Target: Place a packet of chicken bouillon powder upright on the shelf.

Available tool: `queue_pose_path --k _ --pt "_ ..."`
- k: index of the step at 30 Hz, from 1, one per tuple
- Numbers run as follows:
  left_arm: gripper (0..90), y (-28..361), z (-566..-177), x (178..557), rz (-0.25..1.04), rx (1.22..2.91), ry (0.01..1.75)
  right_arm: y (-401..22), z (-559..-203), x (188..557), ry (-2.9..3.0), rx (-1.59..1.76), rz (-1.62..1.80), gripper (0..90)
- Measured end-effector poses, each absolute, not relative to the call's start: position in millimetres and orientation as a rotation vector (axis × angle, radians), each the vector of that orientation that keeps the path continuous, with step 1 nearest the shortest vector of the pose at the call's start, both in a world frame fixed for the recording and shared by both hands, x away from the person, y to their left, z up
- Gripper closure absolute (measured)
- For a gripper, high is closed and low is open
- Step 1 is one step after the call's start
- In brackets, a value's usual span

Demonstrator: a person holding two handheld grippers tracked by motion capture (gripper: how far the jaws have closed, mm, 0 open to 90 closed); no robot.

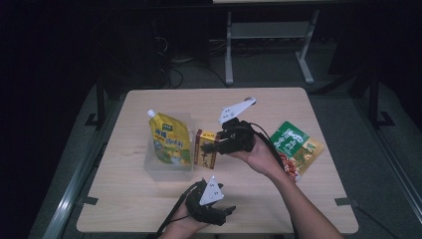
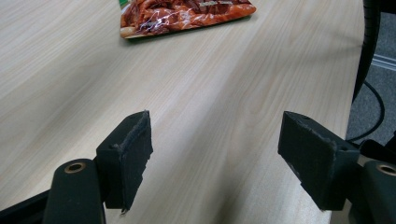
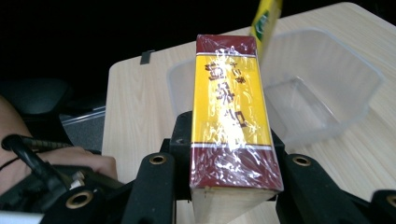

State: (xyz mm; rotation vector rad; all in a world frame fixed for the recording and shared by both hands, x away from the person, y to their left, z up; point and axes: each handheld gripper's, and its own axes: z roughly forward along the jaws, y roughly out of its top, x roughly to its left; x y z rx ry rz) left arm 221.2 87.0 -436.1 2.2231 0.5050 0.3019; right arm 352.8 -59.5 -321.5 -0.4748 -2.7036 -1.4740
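Boxed goods headed for the bin
Right claw [image 3: 231,186] clamps the red-and-yellow box [image 3: 232,116] beside the clear tub [image 3: 327,88], ready to lower it in; left claw [image 2: 219,158] gapes empty over the surface [image 2: 210,84].

Pale wood-grain rectangular table [image 1: 149,209]; grey floor [image 1: 378,164]; white metal frame legs [image 1: 229,55] behind; dark, unlit surroundings; black floor cables [image 1: 176,74].

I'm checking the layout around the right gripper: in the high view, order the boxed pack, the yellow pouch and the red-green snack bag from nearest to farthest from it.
From the right gripper:
1. Boxed pack, in its jaws.
2. Yellow pouch, left, in the clear tub.
3. Red-green snack bag, right, beyond the hand.
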Motion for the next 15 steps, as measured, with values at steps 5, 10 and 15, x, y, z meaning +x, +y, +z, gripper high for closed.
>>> queue_pose_path --k 5,10,15 --pt "25.2 88.1 -437.1 221.8 0.304 2.222 0.503 -43.1 -316.9 354.0 -2.686 -0.42 -1.47 67.1" --pt "25.1 87.2 -438.5 221.4 0.303 2.232 0.491 -23.7 -314.2 356.7 -2.696 -0.358 -1.455 67.0" --pt "25.1 86.0 -439.2 219.7 0.295 2.212 0.494 -12.7 -314.9 359.0 -2.697 -0.339 -1.442 67.1"
